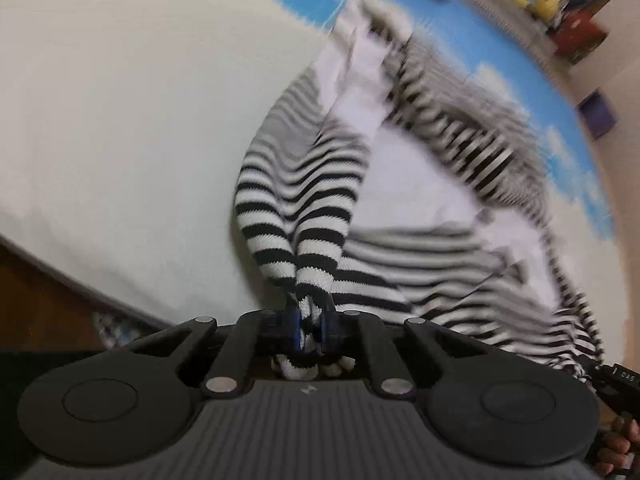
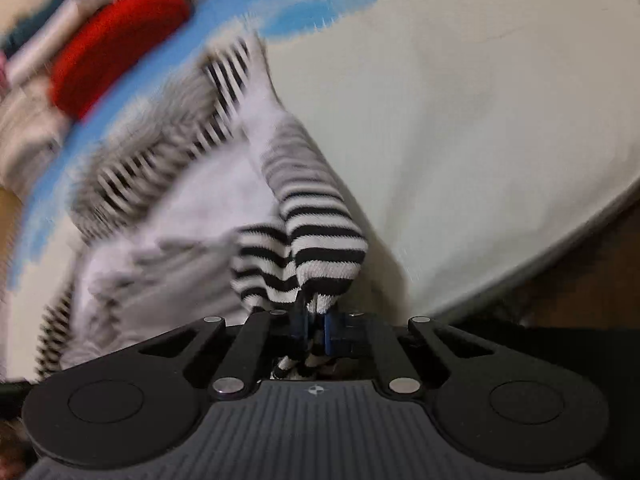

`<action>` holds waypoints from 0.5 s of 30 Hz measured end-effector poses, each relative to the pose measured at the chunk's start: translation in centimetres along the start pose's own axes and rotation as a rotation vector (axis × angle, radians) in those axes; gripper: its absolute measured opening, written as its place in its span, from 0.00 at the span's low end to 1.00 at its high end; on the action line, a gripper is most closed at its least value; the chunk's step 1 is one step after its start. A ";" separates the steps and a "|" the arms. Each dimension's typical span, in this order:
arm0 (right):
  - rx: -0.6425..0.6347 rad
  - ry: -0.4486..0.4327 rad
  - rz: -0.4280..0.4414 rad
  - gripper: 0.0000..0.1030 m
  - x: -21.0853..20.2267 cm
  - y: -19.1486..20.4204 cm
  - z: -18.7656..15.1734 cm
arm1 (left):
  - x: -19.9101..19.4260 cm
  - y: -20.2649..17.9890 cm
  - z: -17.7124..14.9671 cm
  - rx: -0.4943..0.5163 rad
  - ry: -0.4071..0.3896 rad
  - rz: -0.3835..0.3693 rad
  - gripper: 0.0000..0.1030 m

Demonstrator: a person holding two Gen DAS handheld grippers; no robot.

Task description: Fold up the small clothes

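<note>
Both the left gripper [image 1: 307,322] and right gripper [image 2: 316,326] are pinching their fingers tight on the striped garment [image 1: 304,208] above the bed [image 1: 120,120].

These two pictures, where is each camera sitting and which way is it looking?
Left wrist view: on the left gripper, looking forward and down along its fingers at the striped garment it pinches; a hand shows at lower right.
Right wrist view: on the right gripper, looking down at the striped garment it pinches; only the gripper shows.
Shared: the same garment, the white and blue bed sheet, a red object.
</note>
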State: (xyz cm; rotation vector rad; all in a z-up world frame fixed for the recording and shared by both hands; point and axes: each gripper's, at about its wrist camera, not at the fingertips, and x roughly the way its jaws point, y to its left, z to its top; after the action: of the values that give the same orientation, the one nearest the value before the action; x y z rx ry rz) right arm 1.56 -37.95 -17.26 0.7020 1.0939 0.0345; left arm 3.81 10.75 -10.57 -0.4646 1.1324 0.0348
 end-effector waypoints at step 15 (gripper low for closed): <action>-0.039 -0.258 0.272 0.05 -15.9 0.4 1.0 | -11.3 -0.8 -1.8 0.091 -0.108 -0.225 0.09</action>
State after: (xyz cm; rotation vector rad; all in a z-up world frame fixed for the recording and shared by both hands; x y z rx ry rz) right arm -5.17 -43.78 -4.03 0.7926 0.7443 0.1927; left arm -2.49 11.64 -0.96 -0.5008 0.9663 -0.1848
